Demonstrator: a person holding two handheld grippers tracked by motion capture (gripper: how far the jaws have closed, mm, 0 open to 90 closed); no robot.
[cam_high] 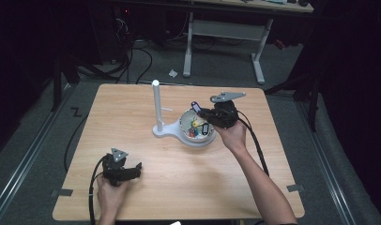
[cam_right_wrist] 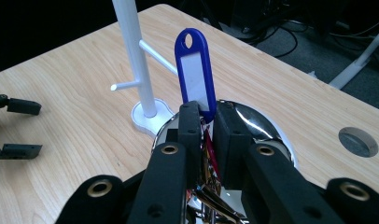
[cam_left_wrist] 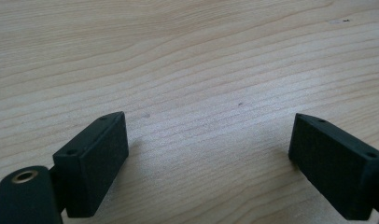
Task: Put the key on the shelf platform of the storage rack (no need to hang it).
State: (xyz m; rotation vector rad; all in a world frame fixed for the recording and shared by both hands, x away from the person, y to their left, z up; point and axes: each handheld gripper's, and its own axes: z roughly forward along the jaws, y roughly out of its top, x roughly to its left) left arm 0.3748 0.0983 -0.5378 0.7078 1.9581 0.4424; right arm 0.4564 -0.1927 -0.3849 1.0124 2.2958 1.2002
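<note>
Blue key tag [cam_right_wrist: 195, 74] clamped in right gripper [cam_right_wrist: 207, 122] jaws, beside white peg stand [cam_right_wrist: 131, 56]; left gripper [cam_left_wrist: 208, 154] jaws wide.

The wooden tabletop [cam_high: 146, 187] stands on a grey floor [cam_high: 38, 140]. Beyond its far edge, black cables [cam_high: 132, 61] trail across the floor beside the white legs of another desk [cam_high: 226, 33], and a scrap of white paper [cam_high: 172, 73] lies near them. Grey tape tabs [cam_high: 62, 192] mark the tabletop's near corners.

Left gripper [cam_high: 132, 169] rests low, jaws spread wide; right gripper [cam_right_wrist: 207, 122], seemingly raised, pinches a blue key tag [cam_right_wrist: 195, 71].
</note>
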